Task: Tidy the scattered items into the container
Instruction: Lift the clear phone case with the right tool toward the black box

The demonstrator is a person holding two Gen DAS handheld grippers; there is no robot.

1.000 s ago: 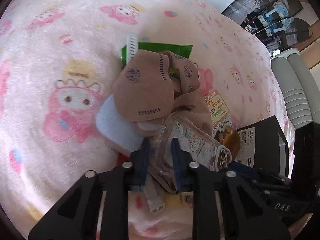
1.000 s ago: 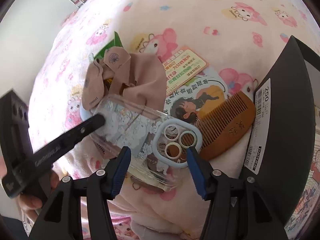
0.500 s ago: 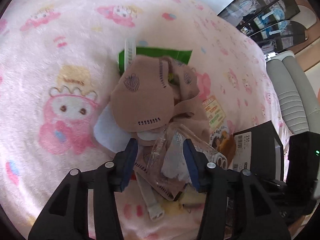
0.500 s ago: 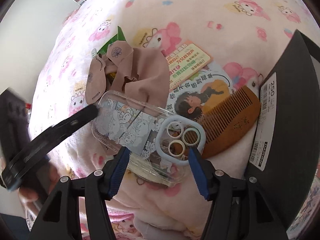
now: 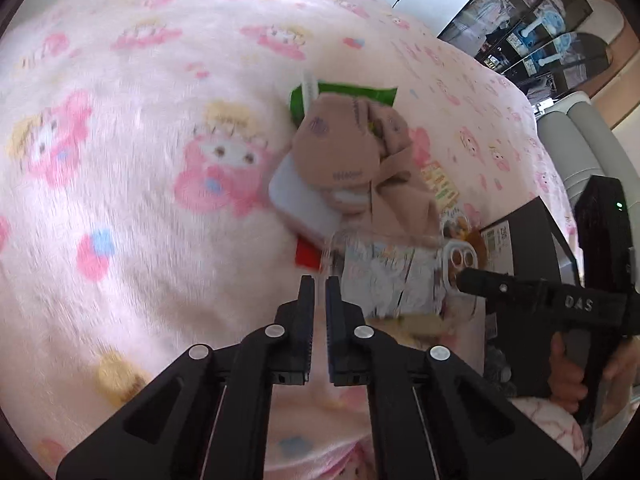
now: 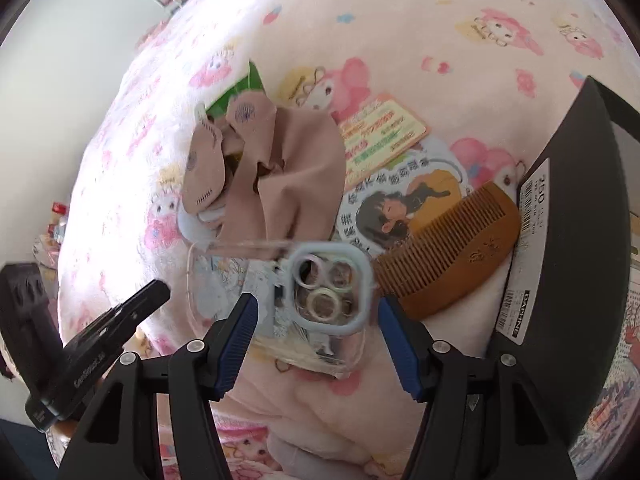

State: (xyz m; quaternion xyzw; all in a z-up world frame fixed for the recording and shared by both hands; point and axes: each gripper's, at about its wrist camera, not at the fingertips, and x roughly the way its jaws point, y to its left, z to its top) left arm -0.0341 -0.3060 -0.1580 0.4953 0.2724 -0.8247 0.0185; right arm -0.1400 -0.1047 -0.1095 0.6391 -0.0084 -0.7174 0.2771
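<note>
While the left wrist view is smeared with blur, it shows enough: the left gripper sits at lower centre with its jaws closing, almost together, and nothing between them but the pink cartoon blanket under them. Just right of its tips lies the clear phone case, and above that, in the middle of the frame, a heap of beige face masks over a white pad and a green packet. At the right edge a hand carries the other tool, with the black box behind it. In the right wrist view the right gripper fills the bottom of the frame, its jaws opening and standing wide either side of the case's camera end; the blue pads look clear of the case, so I would say nothing is gripped. To the right of it a wooden comb lies against the box wall, resting on a printed card with a cartoon girl, and an orange-edged card sits above that. The other tool pokes in at lower left. As far as I can see, no item lies in the box, though its inside is mostly hidden; the whole pile appears left to move, the case likely first.
</note>
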